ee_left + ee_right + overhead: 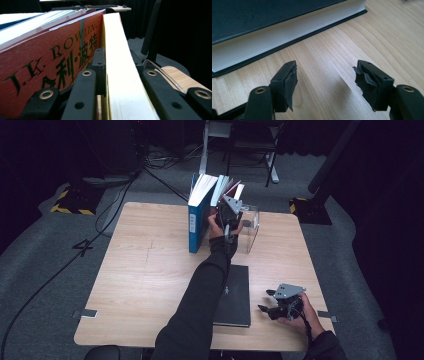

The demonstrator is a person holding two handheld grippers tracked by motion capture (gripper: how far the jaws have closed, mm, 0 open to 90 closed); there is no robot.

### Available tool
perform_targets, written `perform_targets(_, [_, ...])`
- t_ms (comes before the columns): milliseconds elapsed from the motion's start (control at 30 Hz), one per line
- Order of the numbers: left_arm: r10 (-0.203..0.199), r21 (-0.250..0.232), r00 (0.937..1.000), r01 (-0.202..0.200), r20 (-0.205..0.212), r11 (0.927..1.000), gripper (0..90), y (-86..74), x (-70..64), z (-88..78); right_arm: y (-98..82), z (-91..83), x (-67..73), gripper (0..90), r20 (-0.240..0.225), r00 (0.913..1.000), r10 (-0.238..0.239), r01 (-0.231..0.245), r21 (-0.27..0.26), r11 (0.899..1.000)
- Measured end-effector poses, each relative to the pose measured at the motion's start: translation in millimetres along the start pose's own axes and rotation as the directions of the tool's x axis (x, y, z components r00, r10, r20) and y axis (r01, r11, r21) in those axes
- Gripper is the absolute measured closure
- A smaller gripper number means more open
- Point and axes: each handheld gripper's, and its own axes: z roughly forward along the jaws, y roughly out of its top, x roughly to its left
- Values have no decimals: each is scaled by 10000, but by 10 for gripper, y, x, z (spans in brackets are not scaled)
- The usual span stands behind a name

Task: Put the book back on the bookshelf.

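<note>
The pale-edged book [117,62] stands in the row beside the red book [50,57], up at the table's [150,285] far edge, clamped in the left gripper [117,82]. The right gripper [325,77] sits open near the black book [274,27].

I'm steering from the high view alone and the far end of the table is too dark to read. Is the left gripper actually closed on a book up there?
Observer: Yes. In the left gripper view the left gripper has its pads pressed on both sides of a cream page block.
Operator: What is next to that book?
Observer: A red book leans against it, with J.K. ROWLING and Chinese characters in dark green on its cover.
Operator: And the right gripper, is it holding anything?
Observer: No. In the right gripper view the right gripper is open over bare table, with a black hardcover lying flat just beyond its tips, untouched.
</note>
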Motion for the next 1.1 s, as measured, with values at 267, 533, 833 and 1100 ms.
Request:
perform_targets(267, [421,403,9987,-432,288,9983,619,-8,-3,-52,-5,1,3,336,49,10000,-33,33,66,10000])
perform_targets(533, [637,547,9913,-704,1153,9960,509,3,39,-204,-14,-8,-16,333,53,9999,100,-100,55,9999])
perform_targets(833, [1098,416,9708,-1213,2135,9917,459,6,136,-435,-26,7,-17,307,-74,9996,257,-257,48,9997])
perform_targets(1100, [1604,571,9599,-1778,2301,9824,441,-34,291,-612,-42,21,-35,307,-91,9991,411,-410,78,9991])
